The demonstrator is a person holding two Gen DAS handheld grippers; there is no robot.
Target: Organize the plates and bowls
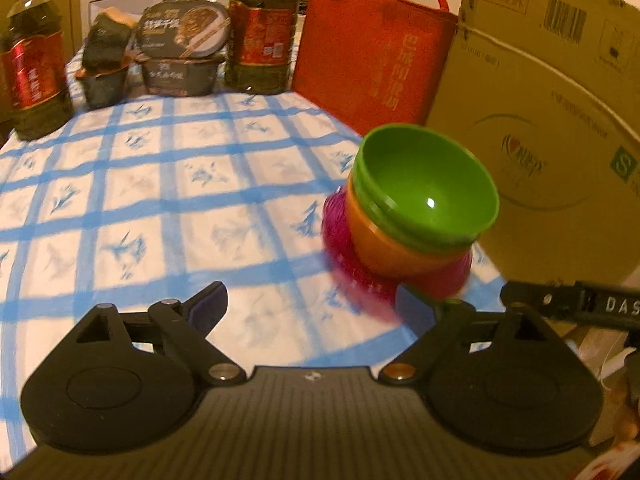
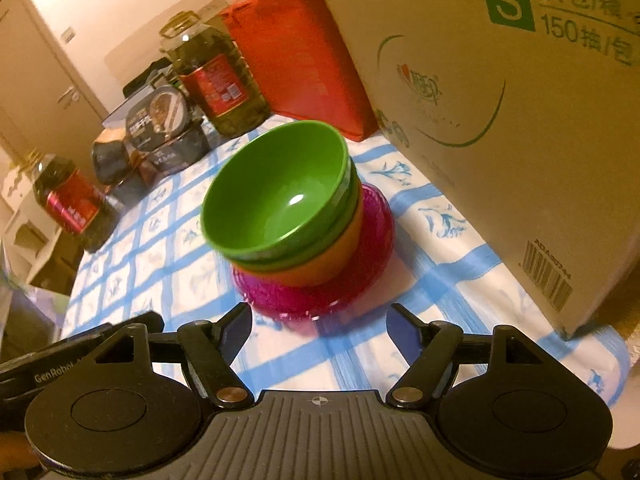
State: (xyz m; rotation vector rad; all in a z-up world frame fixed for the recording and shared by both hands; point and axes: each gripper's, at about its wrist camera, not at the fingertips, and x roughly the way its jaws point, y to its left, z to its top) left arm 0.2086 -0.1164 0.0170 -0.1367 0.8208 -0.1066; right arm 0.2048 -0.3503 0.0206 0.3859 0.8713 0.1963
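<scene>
A green bowl (image 1: 428,188) (image 2: 276,196) is nested in an orange bowl (image 1: 384,246) (image 2: 316,264), and both sit on a stack of magenta plates (image 1: 348,260) (image 2: 372,248) on the blue-checked tablecloth (image 1: 160,184). My left gripper (image 1: 310,304) is open and empty, just in front and to the left of the stack. My right gripper (image 2: 320,326) is open and empty, right in front of the plates' near rim. The right gripper's body shows at the right edge of the left wrist view (image 1: 580,304).
A large cardboard box (image 1: 552,120) (image 2: 500,112) stands right of the stack. A red bag (image 1: 372,52) (image 2: 304,64) stands behind it. Two oil bottles (image 1: 262,28) (image 1: 34,60), and dark food trays (image 1: 180,56) line the table's far side.
</scene>
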